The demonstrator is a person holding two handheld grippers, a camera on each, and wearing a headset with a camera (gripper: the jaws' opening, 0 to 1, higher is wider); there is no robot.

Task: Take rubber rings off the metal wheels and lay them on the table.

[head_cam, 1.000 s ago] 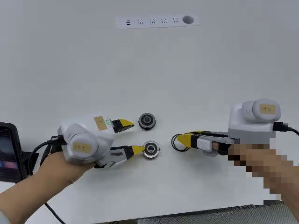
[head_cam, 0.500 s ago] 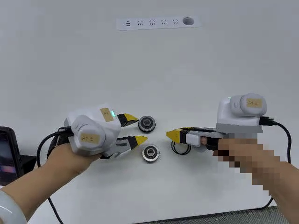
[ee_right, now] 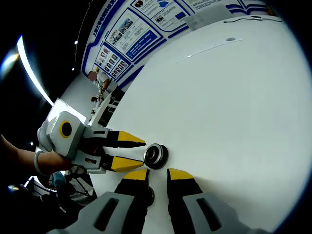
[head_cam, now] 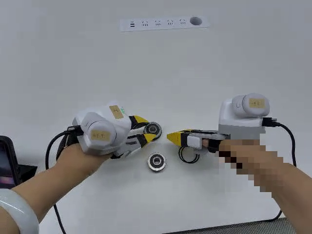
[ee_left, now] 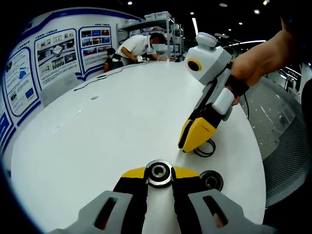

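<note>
Lying loose on the tabletop (head_cam: pixel 146 73), one rubber ring (head_cam: pixel 188 156) sits just beside the bare-looking near wheel (head_cam: pixel 157 162). The right gripper (head_cam: pixel 173 137), which hung over that ring a second ago, is now lifted off it and shifted toward the middle, its fingers slightly parted and holding nothing. That ring looks delivered. The far wheel (head_cam: pixel 153 129) appears to still wear its dark ring. The left gripper (head_cam: pixel 145 128), which was beside the near wheel a second ago, has moved up to the far one, and its fingers press against the wheel's two sides, grasping it. In my judgement the work has turned to the second wheel, with the left gripper steadying it so the right can come in to peel its ring.
</note>
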